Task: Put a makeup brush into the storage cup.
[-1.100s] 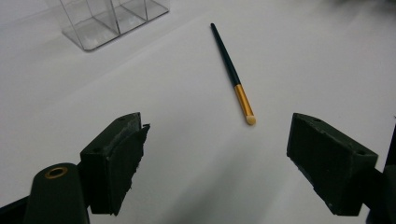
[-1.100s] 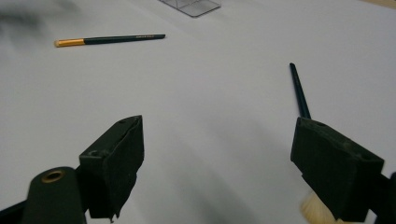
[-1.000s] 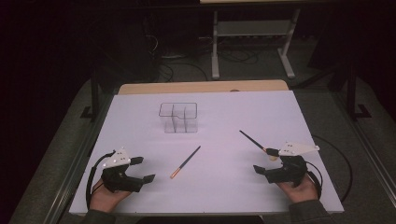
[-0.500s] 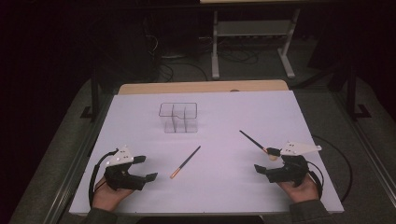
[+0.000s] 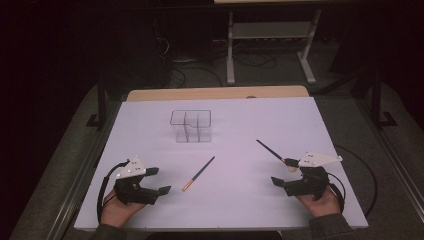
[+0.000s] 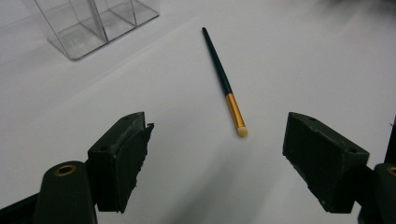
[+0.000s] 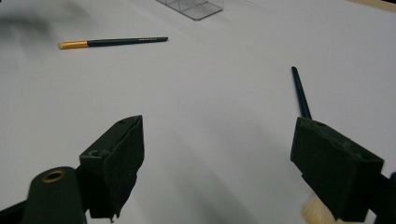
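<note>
A dark-handled brush with a gold ferrule (image 5: pixel 199 173) lies at the middle of the white table (image 5: pixel 240 120). My left gripper (image 5: pixel 159 180) rests open just left of it, and the brush (image 6: pixel 224 81) lies ahead between the spread jaws (image 6: pixel 219 128), untouched. A second dark brush (image 5: pixel 270 150) lies at the right, its pale bristles beside my open right gripper (image 5: pixel 283 172). In the right gripper view its handle (image 7: pixel 300 93) runs behind the right jaw, bristles (image 7: pixel 315 212) low by that jaw. A clear compartmented organizer (image 5: pixel 190 126) stands farther back, empty.
The table's wooden back edge (image 5: pixel 215 93) borders a dark floor with cables and a metal stand (image 5: pixel 270 45). Each hand grips its gripper near the front edge. The organizer (image 6: pixel 93 23) shows at top left in the left gripper view.
My left gripper has edged slightly right toward the gold-ferrule brush. The right gripper and both brushes have stayed in place.
</note>
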Tool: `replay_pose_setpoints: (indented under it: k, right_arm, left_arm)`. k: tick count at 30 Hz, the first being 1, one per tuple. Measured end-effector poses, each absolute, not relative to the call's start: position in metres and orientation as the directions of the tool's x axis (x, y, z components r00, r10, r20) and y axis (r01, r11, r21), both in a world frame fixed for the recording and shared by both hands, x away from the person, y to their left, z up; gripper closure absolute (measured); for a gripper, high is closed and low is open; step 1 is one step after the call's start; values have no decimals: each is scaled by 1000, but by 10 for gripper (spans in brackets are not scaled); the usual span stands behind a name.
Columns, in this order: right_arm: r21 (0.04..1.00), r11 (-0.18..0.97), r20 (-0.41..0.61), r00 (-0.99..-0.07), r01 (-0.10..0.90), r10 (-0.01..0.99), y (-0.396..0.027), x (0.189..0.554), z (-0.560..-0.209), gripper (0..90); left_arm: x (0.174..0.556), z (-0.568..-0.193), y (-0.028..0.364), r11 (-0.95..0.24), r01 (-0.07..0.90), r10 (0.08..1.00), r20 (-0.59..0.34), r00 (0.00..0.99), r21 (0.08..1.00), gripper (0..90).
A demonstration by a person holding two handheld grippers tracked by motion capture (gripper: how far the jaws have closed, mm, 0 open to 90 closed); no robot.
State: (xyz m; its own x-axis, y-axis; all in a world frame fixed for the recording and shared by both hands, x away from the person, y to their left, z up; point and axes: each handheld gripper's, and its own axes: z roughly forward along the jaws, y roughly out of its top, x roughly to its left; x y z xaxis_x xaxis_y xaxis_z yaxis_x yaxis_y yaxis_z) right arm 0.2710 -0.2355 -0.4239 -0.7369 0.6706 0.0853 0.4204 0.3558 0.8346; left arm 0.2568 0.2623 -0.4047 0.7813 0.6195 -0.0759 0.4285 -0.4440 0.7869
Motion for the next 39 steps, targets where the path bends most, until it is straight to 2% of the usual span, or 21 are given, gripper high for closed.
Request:
replay_pose_setpoints:
  k: [14, 26, 39]
  right_arm:
    - [839, 347, 81, -728, 419, 681, -236, 271, -422, 165]
    - [835, 358, 70, -726, 418, 684, -236, 270, -423, 167]
    - [834, 357, 70, -723, 421, 688, -237, 272, -423, 167]
  left_arm:
    - [271, -392, 250, -452, 437, 617, -81, 783, 778, 253]
    - [284, -380, 219, -502, 424, 593, -57, 803, 753, 303]
    - [300, -381, 198, -540, 464, 602, -62, 796, 702, 404]
